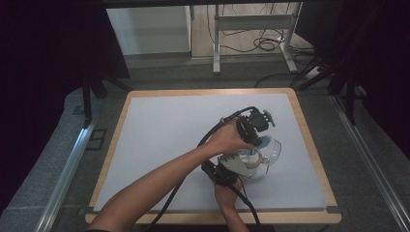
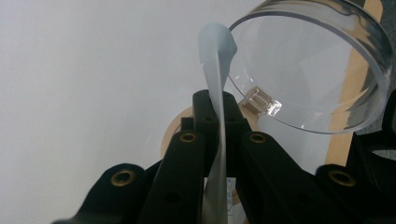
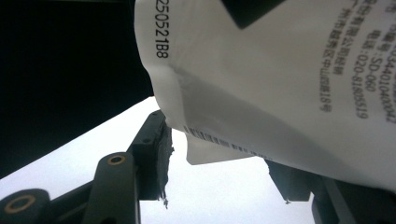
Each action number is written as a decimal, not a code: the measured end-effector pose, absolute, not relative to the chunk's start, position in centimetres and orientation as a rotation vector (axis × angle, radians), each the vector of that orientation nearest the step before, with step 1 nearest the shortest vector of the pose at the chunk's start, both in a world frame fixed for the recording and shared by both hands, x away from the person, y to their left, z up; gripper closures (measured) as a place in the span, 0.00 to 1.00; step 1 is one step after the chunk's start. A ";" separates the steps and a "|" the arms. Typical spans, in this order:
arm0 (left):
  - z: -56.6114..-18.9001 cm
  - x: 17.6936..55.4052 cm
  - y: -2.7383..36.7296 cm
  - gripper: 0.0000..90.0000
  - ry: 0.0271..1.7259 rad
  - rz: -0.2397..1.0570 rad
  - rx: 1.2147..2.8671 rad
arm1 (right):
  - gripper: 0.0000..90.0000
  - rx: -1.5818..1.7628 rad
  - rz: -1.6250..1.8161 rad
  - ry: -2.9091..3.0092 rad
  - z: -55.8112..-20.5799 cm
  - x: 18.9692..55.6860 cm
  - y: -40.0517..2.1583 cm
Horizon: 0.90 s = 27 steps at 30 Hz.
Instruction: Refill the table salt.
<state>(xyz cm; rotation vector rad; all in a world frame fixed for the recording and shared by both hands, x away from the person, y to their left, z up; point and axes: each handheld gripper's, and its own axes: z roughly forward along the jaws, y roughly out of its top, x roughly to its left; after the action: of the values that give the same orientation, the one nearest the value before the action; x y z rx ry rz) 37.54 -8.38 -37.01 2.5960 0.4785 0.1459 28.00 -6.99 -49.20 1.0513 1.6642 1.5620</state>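
A: Starting at the left tool (image 2: 217, 100): pressed together on what?

B: On a thin edge of the white pouch (image 2: 215, 56), pinched flat, just beside the rim of the clear jar (image 2: 322, 70). Probably held up there to tip the contents towards the jar's mouth.

A: And at the right tool (image 3: 219, 172)?

B: Half spread, flanking the pouch's lower corner, close to the jar. Cannot tell whether pressing on anything; likely there for steadying.

A: Anything inside the jar?

B: Looks empty. Sits tilted on the worktop (image 1: 169, 145), mouth turned towards the pouch.
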 end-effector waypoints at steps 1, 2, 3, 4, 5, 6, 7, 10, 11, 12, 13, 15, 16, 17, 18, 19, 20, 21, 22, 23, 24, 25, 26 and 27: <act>-37.0 37.5 -8.4 1.00 0.478 0.146 2.596 | 0.51 1.051 1.563 1.664 -49.2 28.0 -7.0; -37.0 37.5 -8.4 1.00 0.478 0.147 2.597 | 0.51 1.051 1.563 1.663 -49.2 28.0 -7.0; -37.0 37.5 -8.4 1.00 0.479 0.147 2.597 | 0.51 1.051 1.564 1.662 -49.2 28.0 -7.0; -37.0 37.5 -8.4 1.00 0.479 0.148 2.600 | 0.51 1.051 1.564 1.662 -49.2 28.0 -7.0; -37.0 37.5 -8.4 1.00 0.479 0.148 2.598 | 0.51 1.051 1.565 1.665 -49.2 28.0 -7.0; -37.1 37.5 -8.5 1.00 0.479 0.147 2.598 | 0.51 1.052 1.566 1.665 -49.2 28.0 -7.1; -37.1 37.5 -8.5 1.00 0.477 0.147 2.601 | 0.51 1.049 1.565 1.660 -49.3 28.0 -7.1; -37.1 37.5 -8.5 1.00 0.478 0.147 2.603 | 0.51 1.054 1.568 1.660 -49.3 28.0 -7.1; -37.1 37.5 -8.5 1.00 0.480 0.146 2.603 | 0.51 1.055 1.568 1.659 -49.3 28.0 -7.0; -37.1 37.5 -8.5 1.00 0.481 0.145 2.603 | 0.51 1.059 1.575 1.657 -49.3 28.0 -7.0; -37.1 37.5 -8.5 1.00 0.481 0.146 2.603 | 0.51 1.061 1.578 1.655 -49.3 28.0 -7.0; -37.2 37.5 -8.5 1.00 0.482 0.146 2.601 | 0.51 1.061 1.577 1.656 -49.3 28.0 -7.0; -37.2 37.5 -8.5 1.00 0.482 0.147 2.603 | 0.51 1.062 1.577 1.656 -49.3 28.0 -7.0; -37.2 37.5 -8.5 1.00 0.482 0.149 2.603 | 0.51 1.061 1.576 1.657 -49.3 28.0 -7.0; -37.2 37.5 -8.5 1.00 0.481 0.149 2.604 | 0.51 1.061 1.576 1.658 -49.3 28.0 -7.0; -37.2 37.5 -8.5 1.00 0.481 0.149 2.603 | 0.51 1.061 1.575 1.657 -49.3 28.0 -7.0; -37.2 37.5 -8.5 1.00 0.481 0.150 2.604 | 0.51 1.061 1.575 1.657 -49.3 28.0 -7.0; -37.2 37.5 -8.5 1.00 0.480 0.149 2.604 | 0.51 1.061 1.575 1.657 -49.4 28.0 -7.0; -37.2 37.5 -8.5 1.00 0.480 0.149 2.604 | 0.51 1.061 1.574 1.656 -49.4 28.0 -7.0; -37.2 37.6 -8.5 1.00 0.479 0.148 2.604 | 0.51 1.061 1.574 1.657 -49.4 28.0 -7.0; -37.3 37.5 -8.6 1.00 0.481 0.146 2.604 | 0.51 1.061 1.573 1.657 -49.4 28.0 -7.0; -37.3 37.5 -8.6 1.00 0.481 0.146 2.604 | 0.51 1.058 1.570 1.658 -49.4 28.0 -7.0; -37.3 37.6 -8.6 1.00 0.482 0.146 2.604 | 0.51 1.059 1.570 1.659 -49.4 28.0 -7.0; -37.3 37.6 -8.6 1.00 0.481 0.146 2.603 | 0.51 1.059 1.570 1.659 -49.4 28.0 -7.1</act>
<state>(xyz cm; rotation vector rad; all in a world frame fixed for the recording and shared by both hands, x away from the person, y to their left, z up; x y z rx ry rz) 37.55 -8.57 -37.29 2.6034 0.4815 0.1460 28.02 -7.05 -49.44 1.0585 1.6590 1.5699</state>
